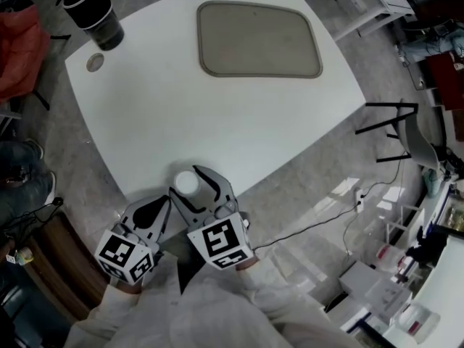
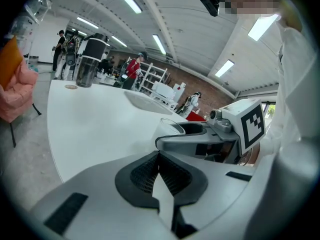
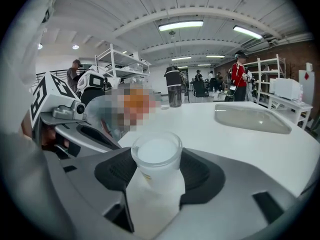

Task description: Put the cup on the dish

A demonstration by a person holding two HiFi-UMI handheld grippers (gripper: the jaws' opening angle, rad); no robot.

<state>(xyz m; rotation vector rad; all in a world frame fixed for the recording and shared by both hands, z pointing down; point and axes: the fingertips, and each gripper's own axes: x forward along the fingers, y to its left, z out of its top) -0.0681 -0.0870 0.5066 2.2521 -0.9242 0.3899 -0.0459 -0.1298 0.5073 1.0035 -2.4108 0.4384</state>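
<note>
Right gripper view shows my right gripper [image 3: 157, 173] clamped on the cup [image 3: 156, 151]; in head view I read the cup at lower centre, over the near edge of the table [image 1: 181, 107]; the dish [image 1: 259, 40] lies at upper centre, well apart; my left gripper [image 2: 159, 174] has its jaws together.

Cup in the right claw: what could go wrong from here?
1. The cup sits in the right claw at the near edge of the table, and the dish lies at the far side. That is a long carry, so a slip or tilt could drop it.
2. The left claw, shut and empty, is close beside it and could bump it.
</note>
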